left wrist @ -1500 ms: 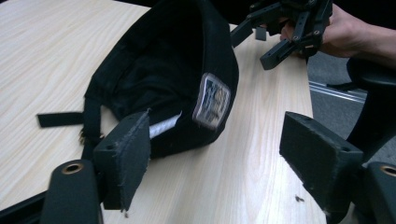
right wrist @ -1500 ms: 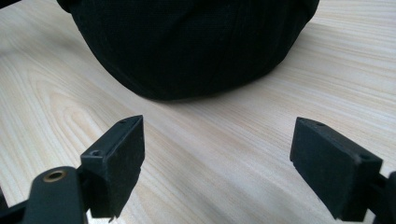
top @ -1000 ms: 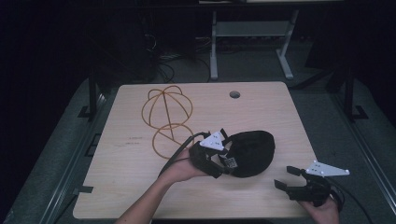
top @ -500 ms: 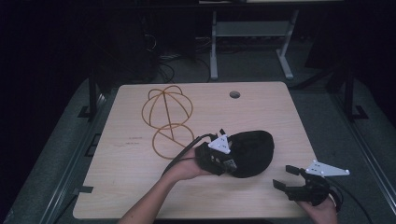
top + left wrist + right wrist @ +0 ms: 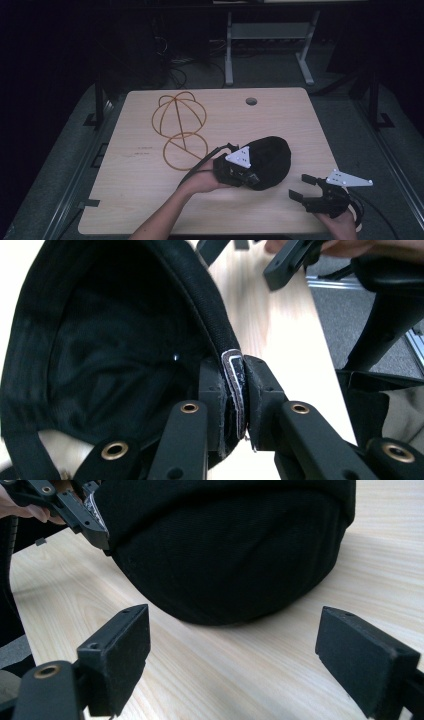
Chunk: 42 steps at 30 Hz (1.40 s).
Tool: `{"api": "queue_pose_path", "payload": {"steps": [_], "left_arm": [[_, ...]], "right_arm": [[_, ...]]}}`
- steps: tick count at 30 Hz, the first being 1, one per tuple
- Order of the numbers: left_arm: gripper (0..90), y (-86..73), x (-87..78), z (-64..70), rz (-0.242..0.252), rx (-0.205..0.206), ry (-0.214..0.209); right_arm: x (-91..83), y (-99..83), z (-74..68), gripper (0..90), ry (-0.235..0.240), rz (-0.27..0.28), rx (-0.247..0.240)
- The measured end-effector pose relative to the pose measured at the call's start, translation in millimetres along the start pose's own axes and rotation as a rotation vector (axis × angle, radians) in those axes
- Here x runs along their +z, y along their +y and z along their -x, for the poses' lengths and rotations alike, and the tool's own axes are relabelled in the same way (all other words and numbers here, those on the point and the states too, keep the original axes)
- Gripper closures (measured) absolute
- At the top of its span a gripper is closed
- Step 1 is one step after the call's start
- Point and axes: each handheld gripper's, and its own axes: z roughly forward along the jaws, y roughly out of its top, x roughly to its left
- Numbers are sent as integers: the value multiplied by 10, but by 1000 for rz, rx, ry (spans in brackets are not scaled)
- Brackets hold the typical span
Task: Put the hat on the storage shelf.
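A black cap (image 5: 272,157) lies on the wooden table (image 5: 145,190), right of centre. My left gripper (image 5: 251,178) is at the cap's near left side. In the left gripper view it (image 5: 234,390) is shut on the cap's rim band, and the hollow inside of the cap (image 5: 105,340) opens to the left. My right gripper (image 5: 298,186) hovers open near the table's front right corner, a short way from the cap. In the right gripper view its open jaws (image 5: 235,650) face the cap's crown (image 5: 230,555) with bare wood between them.
A gold wire hat frame (image 5: 180,125) lies on the table at the back left. A round cable hole (image 5: 251,101) sits near the far edge. Metal stand legs (image 5: 230,55) rise from the floor behind the table.
My left gripper has shifted slightly to the right with the cap's rim in it. The right gripper has barely moved.
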Motion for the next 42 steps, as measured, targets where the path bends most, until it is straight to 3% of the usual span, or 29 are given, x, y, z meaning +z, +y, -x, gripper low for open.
{"api": "queue_pose_path", "payload": {"steps": [8,20,25,29,30,33,35,36,38,42], "left_arm": [[802,147,-44,94,33,62,-42],[808,312,-62,178,97,115,-108],[811,416,-32,218,111,139,-129],[812,473,7,241,110,157,-140],[812,482,13,242,109,161,-140],[814,497,23,245,113,159,-142],[813,493,28,238,109,158,-138],[813,489,29,236,109,154,-138],[814,483,27,240,109,150,-138],[813,482,15,238,105,156,-134]], "right_arm": [[37,35,-33,144,48,46,-1],[76,42,-98,159,80,42,-47],[68,33,-132,283,95,39,-85],[33,24,-143,449,124,52,-99],[33,24,-143,449,124,52,-99],[18,24,-144,607,148,67,-110],[22,27,-147,639,148,68,-120],[31,27,-162,722,145,62,-137],[40,25,-186,791,149,62,-155],[42,36,-215,844,140,64,-175]]}}
